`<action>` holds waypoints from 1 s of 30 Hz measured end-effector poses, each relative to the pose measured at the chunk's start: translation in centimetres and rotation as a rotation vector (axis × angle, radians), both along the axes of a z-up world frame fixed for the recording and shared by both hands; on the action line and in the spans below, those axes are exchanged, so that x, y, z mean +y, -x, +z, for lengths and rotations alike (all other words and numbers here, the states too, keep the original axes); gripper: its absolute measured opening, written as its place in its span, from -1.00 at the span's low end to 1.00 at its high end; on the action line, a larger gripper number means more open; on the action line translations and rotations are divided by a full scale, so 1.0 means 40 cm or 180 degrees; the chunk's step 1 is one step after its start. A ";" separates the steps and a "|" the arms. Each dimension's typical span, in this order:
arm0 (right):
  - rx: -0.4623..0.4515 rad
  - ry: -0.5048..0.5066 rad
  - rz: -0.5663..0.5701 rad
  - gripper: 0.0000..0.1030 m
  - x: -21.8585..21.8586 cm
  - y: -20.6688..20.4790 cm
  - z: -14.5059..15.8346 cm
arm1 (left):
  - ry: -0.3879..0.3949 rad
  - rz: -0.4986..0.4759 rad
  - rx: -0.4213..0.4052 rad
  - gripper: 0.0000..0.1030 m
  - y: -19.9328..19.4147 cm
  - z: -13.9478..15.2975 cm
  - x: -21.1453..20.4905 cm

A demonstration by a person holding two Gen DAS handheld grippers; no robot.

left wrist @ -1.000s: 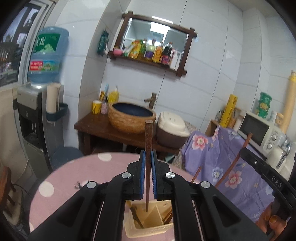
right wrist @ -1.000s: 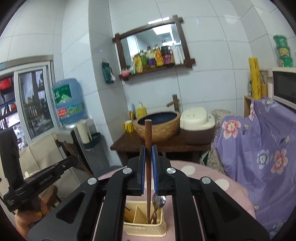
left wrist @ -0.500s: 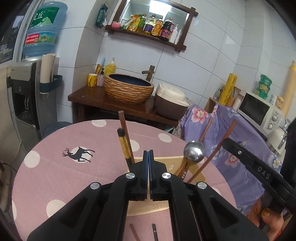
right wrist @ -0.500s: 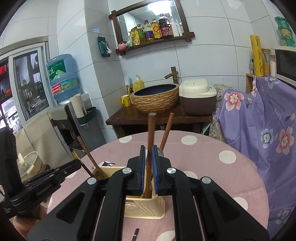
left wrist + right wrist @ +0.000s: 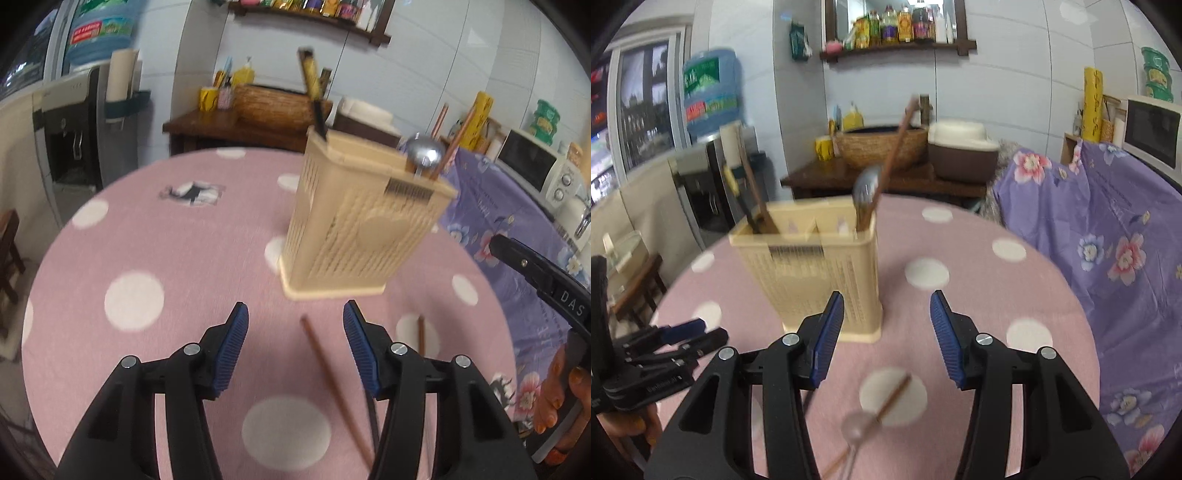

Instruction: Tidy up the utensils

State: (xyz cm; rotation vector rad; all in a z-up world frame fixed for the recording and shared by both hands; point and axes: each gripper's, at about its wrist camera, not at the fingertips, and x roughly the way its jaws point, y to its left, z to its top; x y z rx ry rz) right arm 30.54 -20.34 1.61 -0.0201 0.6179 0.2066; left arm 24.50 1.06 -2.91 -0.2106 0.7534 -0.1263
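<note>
A beige slotted utensil holder stands on the pink polka-dot table. It holds chopsticks and a metal spoon. My left gripper is open and empty, low over the table, with a loose brown chopstick lying between its fingers. My right gripper is open and empty, just right of the holder. A chopstick and a spoon lie on the table below it.
Another chopstick lies right of my left gripper. A purple floral cloth covers furniture to the right. A wooden side table with a woven basin and a water dispenser stand behind.
Both grippers have opened and let go of their chopsticks, which now stand in the holder. Both have dropped from above the holder to low over the table.
</note>
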 end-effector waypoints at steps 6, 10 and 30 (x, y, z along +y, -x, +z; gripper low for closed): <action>0.0520 -0.0030 -0.0029 -0.04 -0.011 0.065 -0.143 | 0.0028 0.0056 0.0142 0.04 0.071 -0.070 0.009; 0.0792 -0.0131 0.0099 -0.20 0.000 0.121 -0.224 | 0.0138 0.0096 0.0247 0.04 0.097 -0.101 0.021; 0.0936 -0.0217 0.0112 -0.83 0.024 0.177 -0.291 | 0.0241 0.0084 0.0343 0.04 0.134 -0.131 0.014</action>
